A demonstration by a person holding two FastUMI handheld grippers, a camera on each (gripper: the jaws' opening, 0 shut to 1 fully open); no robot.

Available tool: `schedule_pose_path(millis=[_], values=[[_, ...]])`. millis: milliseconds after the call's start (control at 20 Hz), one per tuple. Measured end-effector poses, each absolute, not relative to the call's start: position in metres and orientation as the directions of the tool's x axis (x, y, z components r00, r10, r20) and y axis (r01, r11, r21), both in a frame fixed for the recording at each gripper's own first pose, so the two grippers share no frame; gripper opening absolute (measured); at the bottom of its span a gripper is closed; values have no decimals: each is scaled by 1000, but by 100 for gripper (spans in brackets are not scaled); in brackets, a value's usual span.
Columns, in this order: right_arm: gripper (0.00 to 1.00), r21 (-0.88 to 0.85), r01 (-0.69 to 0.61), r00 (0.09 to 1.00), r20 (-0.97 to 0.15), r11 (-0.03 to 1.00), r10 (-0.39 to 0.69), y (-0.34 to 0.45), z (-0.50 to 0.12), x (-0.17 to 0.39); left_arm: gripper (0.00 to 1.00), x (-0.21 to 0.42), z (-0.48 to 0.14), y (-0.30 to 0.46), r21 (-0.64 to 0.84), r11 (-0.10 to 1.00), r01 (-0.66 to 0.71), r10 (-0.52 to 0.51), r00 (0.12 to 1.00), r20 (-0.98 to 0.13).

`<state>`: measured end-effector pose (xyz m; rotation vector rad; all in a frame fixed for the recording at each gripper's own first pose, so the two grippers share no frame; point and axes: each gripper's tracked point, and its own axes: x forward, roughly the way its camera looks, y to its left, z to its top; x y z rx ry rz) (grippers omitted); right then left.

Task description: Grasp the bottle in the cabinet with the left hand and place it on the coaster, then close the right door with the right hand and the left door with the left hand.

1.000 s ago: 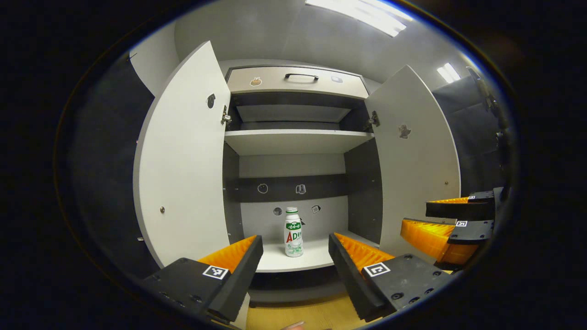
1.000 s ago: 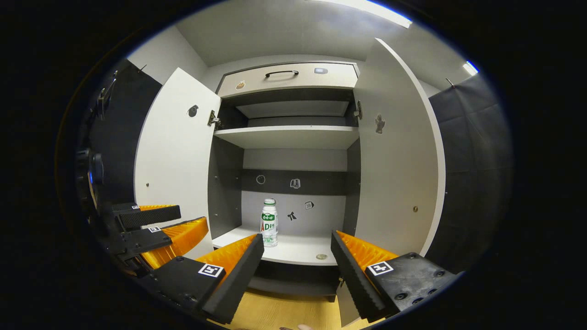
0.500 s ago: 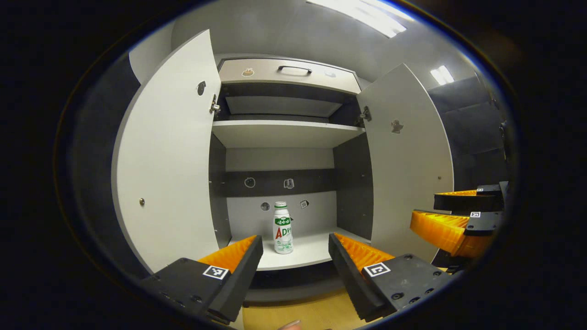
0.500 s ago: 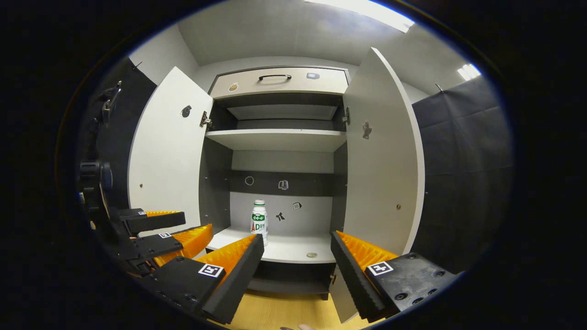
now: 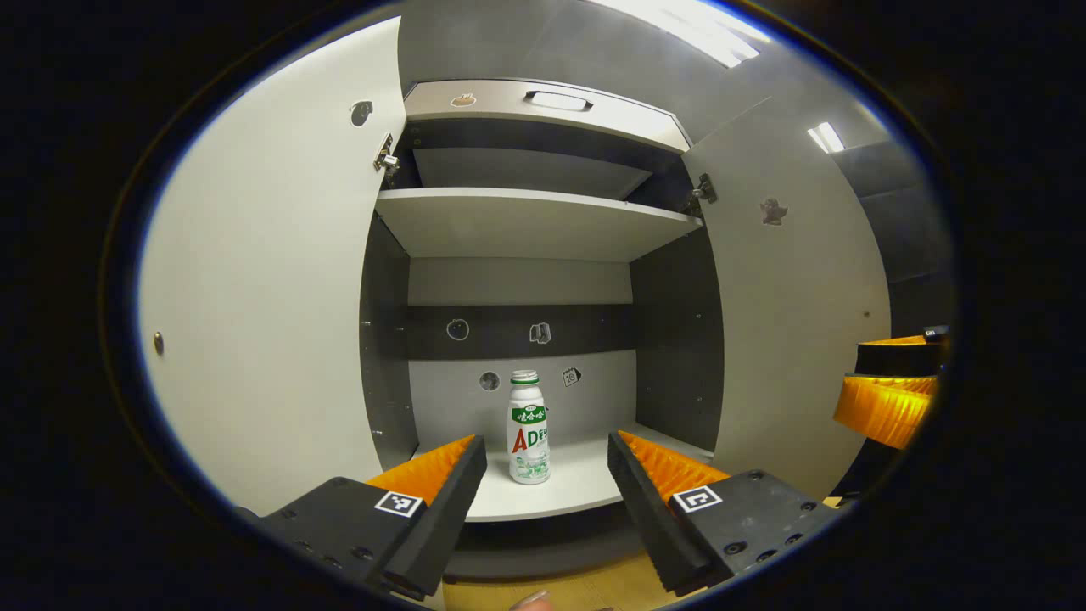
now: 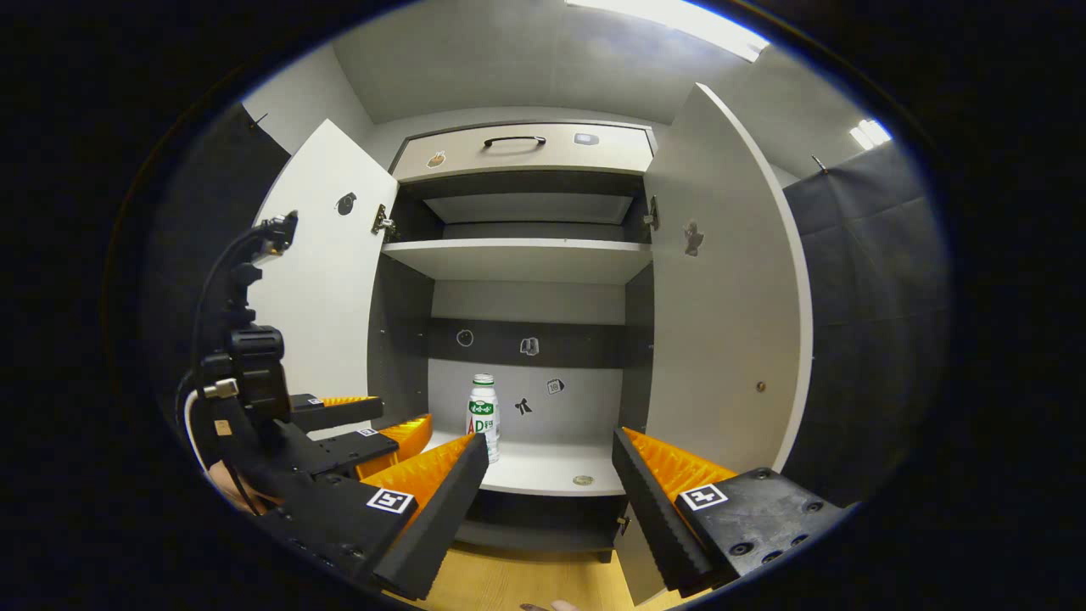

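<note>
Left gripper view: left tongs (image 5: 545,458) spread before the upright bottle (image 5: 529,427) (lower shelf); right tongs (image 6: 550,462) spread too.

The bottle (image 5: 529,427) stands upright on the cabinet's lower shelf (image 5: 568,484), between 2 open doors: left door (image 5: 271,280), right door (image 5: 797,322). Above sit an upper shelf (image 5: 526,222) and a drawer (image 5: 543,106).

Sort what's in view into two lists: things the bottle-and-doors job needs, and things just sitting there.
Belongs to the job:
bottle, upright on the lower shelf
left door, open
right door, open
left gripper, open
right gripper, open

Just there:
drawer on top
upper shelf
small round thing on the lower shelf
</note>
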<state>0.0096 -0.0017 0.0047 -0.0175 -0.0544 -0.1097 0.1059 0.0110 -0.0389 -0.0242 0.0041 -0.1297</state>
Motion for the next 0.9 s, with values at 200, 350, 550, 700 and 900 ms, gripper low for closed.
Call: schedule_pose_path(millis=[200,350,550,700,900], values=[[97,-36,62,995,78,997,-60,-8,-2,41,92,156,-52,5,-3,992,126,-126,992,19],[97,-59,41,996,86,997,-36,-14,-6,60,92,187,-64,0,-2,992,128,-128,992,18],[98,-86,17,996,92,996,-9,-17,-17,87,92,223,-85,-1,-25,992,120,-120,993,-4],[98,-109,14,995,96,994,-3,-20,-24,108,92,247,-95,5,-6,995,98,-98,995,-16],[97,-131,20,991,137,991,-2,-20,-23,135,91,272,-99,3,12,994,107,-107,994,-5]])
